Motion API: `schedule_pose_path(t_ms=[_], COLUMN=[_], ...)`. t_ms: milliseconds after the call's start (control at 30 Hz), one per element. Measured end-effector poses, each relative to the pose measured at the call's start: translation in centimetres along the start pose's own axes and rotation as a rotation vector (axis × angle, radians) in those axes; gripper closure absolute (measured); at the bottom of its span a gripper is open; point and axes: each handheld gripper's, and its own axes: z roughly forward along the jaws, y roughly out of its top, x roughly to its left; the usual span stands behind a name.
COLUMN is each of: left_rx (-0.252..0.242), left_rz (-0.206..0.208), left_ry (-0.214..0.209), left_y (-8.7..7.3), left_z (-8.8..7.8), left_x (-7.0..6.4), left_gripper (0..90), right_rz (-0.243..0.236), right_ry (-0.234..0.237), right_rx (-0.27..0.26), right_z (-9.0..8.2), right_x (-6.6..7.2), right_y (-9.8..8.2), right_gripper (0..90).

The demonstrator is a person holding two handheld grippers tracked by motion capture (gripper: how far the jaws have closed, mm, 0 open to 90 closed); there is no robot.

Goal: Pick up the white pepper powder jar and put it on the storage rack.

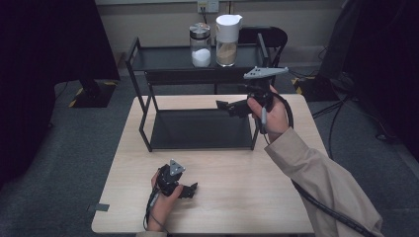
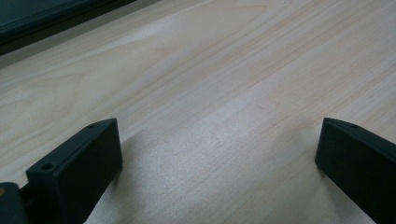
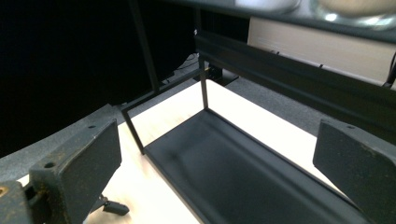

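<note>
High view: left gripper and right gripper jaws spread wide, apparently empty.

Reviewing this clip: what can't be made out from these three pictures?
- Jars' contents: the white-filled jar and the tan-filled jar are too small in the high view; in the right gripper view, blurred and cut off by the top edge.
- Floor at both sides: lost in dark shadow in the high view.
- Rack: its near end is cut off by the bottom edge in the right gripper view.
</note>
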Motion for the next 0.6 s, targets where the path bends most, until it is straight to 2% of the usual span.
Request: schedule_pose_path(t_ms=[400,600], left_rx=[0.000,0.001], left_rz=[0.000,0.001], left_ry=[0.000,0.000], left_y=[0.0,0.0], left_z=[0.0,0.0], left_x=[0.0,0.0], left_gripper=[0.0,0.1], right_rz=[-0.004,0.004], right_ry=[0.052,0.079], right_rx=[0.025,0.048], right_z=[0.7,1.2], right_x=[0.7,0.5], right_y=[-3.1,-5.0], right_gripper=[0.2,0.3])
